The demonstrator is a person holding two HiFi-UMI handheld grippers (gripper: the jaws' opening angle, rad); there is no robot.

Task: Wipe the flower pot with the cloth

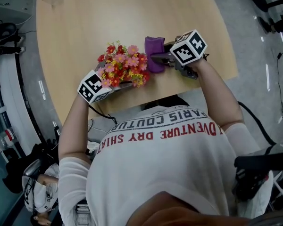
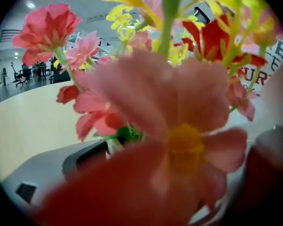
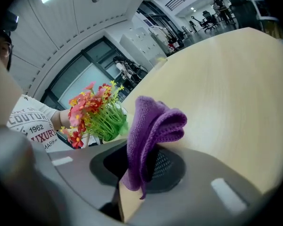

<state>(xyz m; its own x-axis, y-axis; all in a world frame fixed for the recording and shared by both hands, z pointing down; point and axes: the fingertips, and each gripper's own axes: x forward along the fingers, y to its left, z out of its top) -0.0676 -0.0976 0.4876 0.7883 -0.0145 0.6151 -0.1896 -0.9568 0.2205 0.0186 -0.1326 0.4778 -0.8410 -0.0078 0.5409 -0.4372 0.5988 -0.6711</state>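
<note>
White T-shirt [image 1: 179, 173], dark lettering [image 1: 166, 126]

Arms forward, right gripper [image 1: 156, 58] pinched, left gripper [image 1: 125, 84] beside.

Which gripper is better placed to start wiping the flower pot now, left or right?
Right, probably. The right gripper is shut on the purple cloth, close beside the flowers. The left gripper sits in among the flowers with no cloth. They fill its view, so its grip can't be read.
</note>
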